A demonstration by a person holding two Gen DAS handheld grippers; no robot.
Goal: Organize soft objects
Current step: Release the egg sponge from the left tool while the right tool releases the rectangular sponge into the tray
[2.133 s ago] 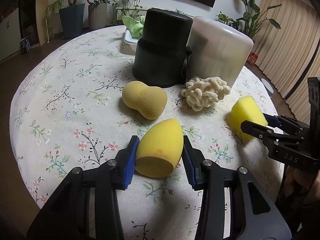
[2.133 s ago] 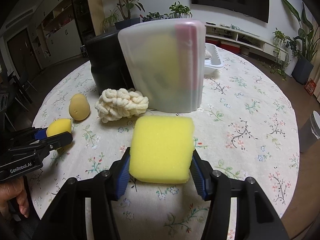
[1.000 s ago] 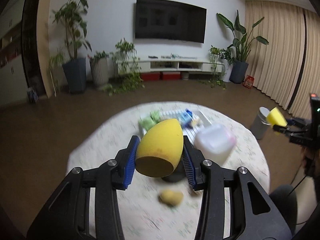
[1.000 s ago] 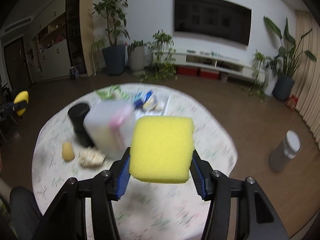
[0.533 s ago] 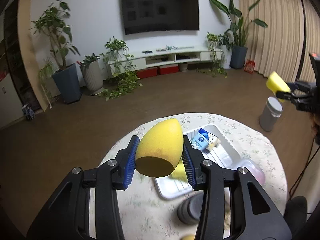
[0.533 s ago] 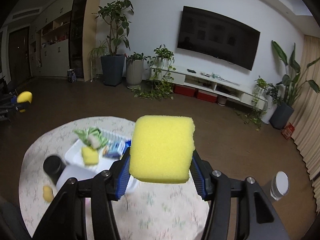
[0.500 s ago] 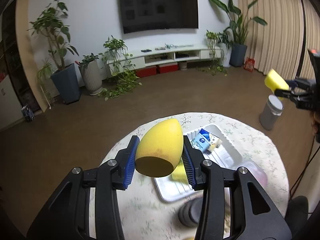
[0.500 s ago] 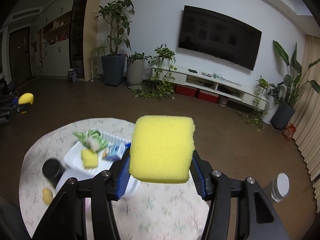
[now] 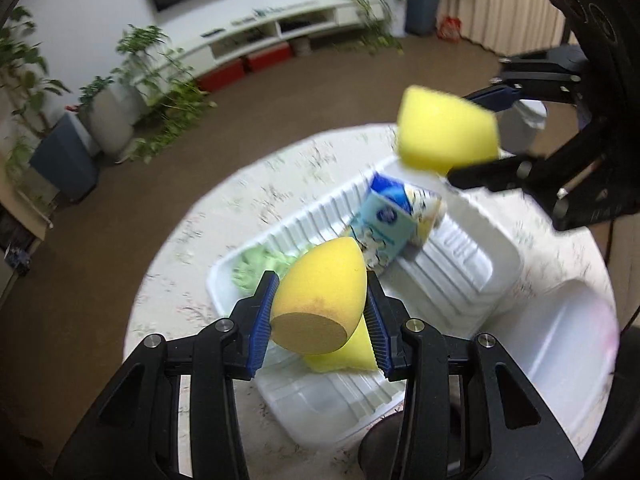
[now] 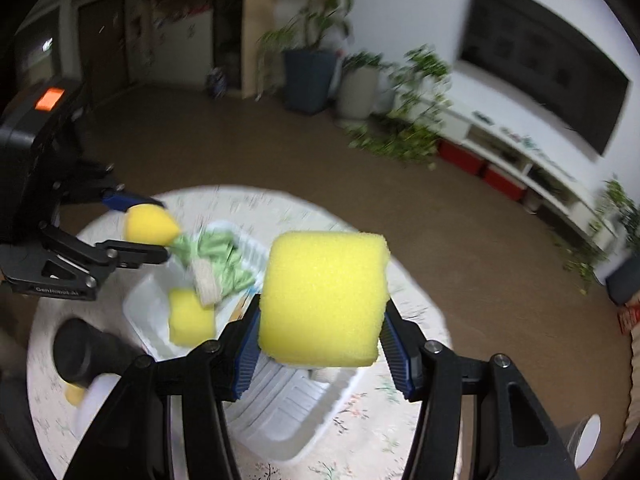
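Observation:
My left gripper is shut on a yellow egg-shaped sponge and holds it high above a white ribbed tray. My right gripper is shut on a square yellow sponge, also above the tray. The tray holds a green cloth, a blue-and-white packet and another yellow sponge. The right gripper with its sponge shows in the left wrist view, the left one with its egg sponge in the right wrist view.
The round table has a floral cloth. A black cylinder and a translucent white container stand beside the tray. A small yellow sponge lies by the cylinder. Plants and a TV stand line the far wall.
Both grippers have lifted their sponges off the table, risen high, then come closer together over the white tray. Both views now look down at it.

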